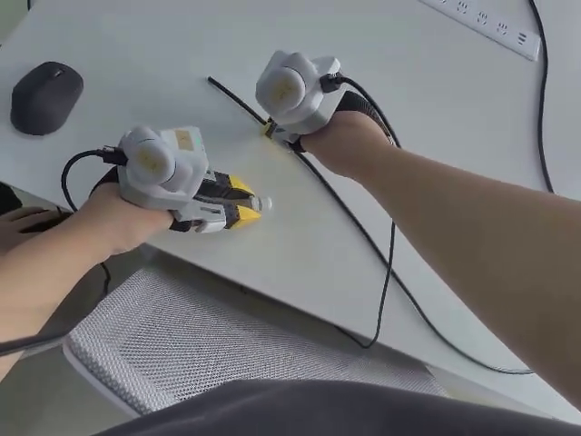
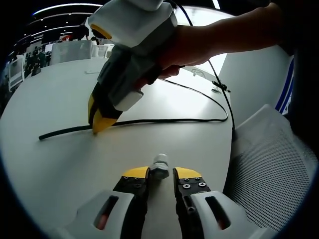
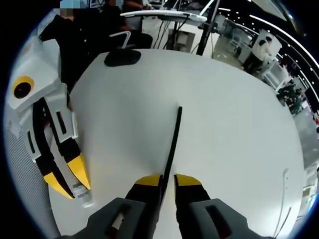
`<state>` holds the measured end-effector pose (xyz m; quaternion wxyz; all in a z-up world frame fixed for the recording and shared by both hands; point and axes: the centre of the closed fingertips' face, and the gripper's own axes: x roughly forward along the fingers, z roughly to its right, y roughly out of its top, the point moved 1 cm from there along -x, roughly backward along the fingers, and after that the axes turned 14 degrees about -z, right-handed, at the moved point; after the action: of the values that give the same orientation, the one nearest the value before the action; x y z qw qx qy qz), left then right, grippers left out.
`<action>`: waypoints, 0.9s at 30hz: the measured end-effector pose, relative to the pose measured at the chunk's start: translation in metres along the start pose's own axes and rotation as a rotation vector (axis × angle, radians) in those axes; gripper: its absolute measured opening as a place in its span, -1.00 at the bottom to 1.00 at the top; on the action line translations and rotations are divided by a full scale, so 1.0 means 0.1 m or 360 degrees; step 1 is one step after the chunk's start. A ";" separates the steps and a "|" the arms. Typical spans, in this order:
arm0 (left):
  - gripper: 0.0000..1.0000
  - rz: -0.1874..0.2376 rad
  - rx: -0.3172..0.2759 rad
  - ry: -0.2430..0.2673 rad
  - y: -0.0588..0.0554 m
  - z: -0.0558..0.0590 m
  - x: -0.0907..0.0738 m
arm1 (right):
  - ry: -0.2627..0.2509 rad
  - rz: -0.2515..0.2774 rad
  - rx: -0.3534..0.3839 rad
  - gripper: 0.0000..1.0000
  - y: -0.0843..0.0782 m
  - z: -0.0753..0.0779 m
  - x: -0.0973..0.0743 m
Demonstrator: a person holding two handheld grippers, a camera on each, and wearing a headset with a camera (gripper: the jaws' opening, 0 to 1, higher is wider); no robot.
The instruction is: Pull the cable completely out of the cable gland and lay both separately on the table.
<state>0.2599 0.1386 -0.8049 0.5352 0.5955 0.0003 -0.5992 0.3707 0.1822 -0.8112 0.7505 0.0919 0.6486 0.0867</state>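
Both parts free: I'm clamping the cable gland (image 2: 159, 162) in left claw (image 2: 161, 173), cable (image 3: 174, 134) in right claw (image 3: 168, 180); laying them apart next.

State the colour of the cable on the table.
Black. The cable shows best in the right gripper view.

Head view looks down; gripper views skim the shared table (image 1: 182, 36).

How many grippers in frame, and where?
2. The left gripper is near the front edge of the table, shut on the cable gland. The right gripper is farther back, shut on the black cable lying on the table. Nothing suggests a hidden one.
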 end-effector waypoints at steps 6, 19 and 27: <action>-0.54 0.0009 -0.0006 0.0015 0.02 0.00 -0.02 | -0.0054 0.0003 0.0014 -0.72 -0.02 0.05 -0.03; -0.37 0.0001 0.0030 0.0057 0.07 0.05 -0.12 | -0.0107 0.0136 0.0184 -0.48 -0.08 0.17 -0.42; -0.24 0.0029 0.0011 0.0054 0.14 0.10 -0.22 | -0.0161 0.0264 0.0255 -0.41 -0.18 0.16 -0.80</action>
<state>0.2553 0.1401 -0.7776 0.5385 0.6073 0.0018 -0.5841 0.3755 0.1447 -0.7371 0.7629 0.2093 0.6048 0.0916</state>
